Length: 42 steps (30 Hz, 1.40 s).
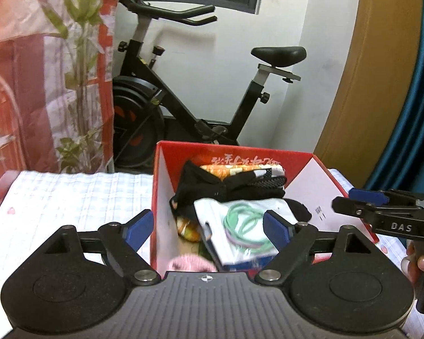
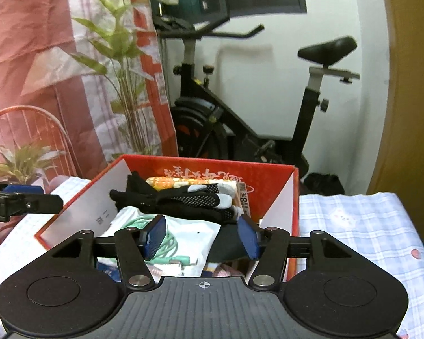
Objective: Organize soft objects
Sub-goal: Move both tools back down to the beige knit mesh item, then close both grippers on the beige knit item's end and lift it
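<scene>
I hold both grippers' fingers parted and empty over the red box, left gripper wide, right gripper narrower, the white pouch of hair ties lying loose between them atop black gloves, so a careless dip could snag it.

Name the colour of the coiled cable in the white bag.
Mint green cable, clearest in the left wrist view.
</scene>
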Each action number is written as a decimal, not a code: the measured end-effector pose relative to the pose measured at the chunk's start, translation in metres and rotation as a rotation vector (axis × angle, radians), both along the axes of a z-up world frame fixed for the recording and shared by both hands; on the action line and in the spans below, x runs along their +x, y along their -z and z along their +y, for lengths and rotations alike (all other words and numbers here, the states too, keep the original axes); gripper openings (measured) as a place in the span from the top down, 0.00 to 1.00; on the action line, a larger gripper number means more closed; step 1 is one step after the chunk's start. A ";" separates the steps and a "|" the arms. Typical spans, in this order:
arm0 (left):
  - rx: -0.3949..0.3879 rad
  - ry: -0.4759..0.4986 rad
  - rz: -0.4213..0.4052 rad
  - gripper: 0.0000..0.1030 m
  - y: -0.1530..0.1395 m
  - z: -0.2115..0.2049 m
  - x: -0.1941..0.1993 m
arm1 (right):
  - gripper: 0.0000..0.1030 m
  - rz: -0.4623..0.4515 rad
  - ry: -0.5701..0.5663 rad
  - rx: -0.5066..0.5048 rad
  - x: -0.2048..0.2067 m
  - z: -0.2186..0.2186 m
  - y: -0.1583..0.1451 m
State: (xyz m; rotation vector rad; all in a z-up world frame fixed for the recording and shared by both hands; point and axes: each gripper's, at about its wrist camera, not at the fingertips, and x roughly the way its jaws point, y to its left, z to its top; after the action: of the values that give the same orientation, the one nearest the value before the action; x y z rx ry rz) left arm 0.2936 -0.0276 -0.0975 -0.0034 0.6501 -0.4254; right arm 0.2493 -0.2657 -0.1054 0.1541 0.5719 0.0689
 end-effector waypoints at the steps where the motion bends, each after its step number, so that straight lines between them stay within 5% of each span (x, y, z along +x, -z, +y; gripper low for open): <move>1: -0.008 -0.009 0.001 0.16 0.001 0.004 -0.006 | 0.48 -0.012 -0.001 0.001 -0.007 0.000 0.000; 9: -0.033 -0.047 0.002 0.16 0.018 0.025 -0.044 | 0.48 -0.103 0.019 -0.006 -0.071 -0.002 0.003; 18: -0.040 -0.094 0.070 0.19 0.060 0.036 -0.056 | 0.48 -0.067 0.045 0.011 -0.117 -0.008 0.039; 23: -0.032 -0.116 0.134 0.30 0.085 0.039 -0.045 | 0.48 -0.008 0.087 0.033 -0.121 -0.011 0.072; 33: -0.018 -0.115 0.227 0.32 0.120 0.032 -0.030 | 0.52 0.066 0.176 0.095 -0.113 -0.013 0.120; 42: -0.049 -0.100 0.254 0.43 0.136 0.028 -0.033 | 0.57 0.098 0.110 0.051 -0.110 0.001 0.137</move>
State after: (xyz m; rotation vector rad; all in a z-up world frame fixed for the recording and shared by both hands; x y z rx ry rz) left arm 0.2604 0.0007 -0.2332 -0.1375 0.8856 -0.3468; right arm 0.1391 -0.2648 -0.2424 0.2397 0.6584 -0.0312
